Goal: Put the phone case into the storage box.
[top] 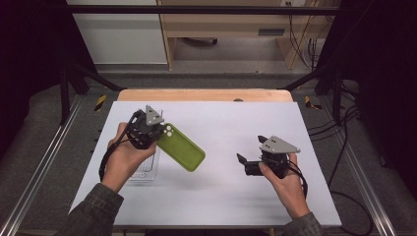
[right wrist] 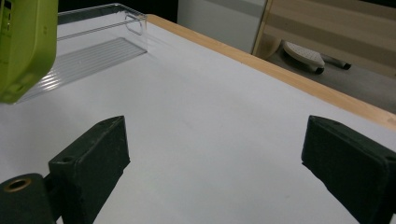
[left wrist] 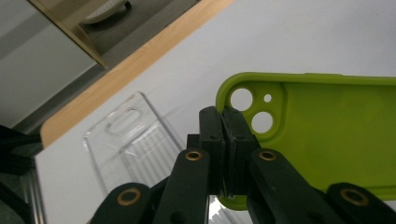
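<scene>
Green phone case [top: 181,147], light and probably flexible, hangs above the worktop [top: 231,191] beside a clear tray [left wrist: 130,140], left gripper [left wrist: 225,135] clamped on its camera-end rim; right gripper [right wrist: 212,163] stands wide apart

Each hand holds a black two-jaw gripper. The left gripper [top: 156,132] and the right gripper [top: 250,156] each carry a grey three-cornered plate on top, dotted with small dark screws. A black cable loops from each gripper back along the wrist. In the left gripper view the jaw arms are matte black links with brass-ringed pivot holes, and the pads are flat black blocks. In the right gripper view the pads look thick, square-edged and slightly rough. Both sleeves are dark olive-grey fabric.
</scene>
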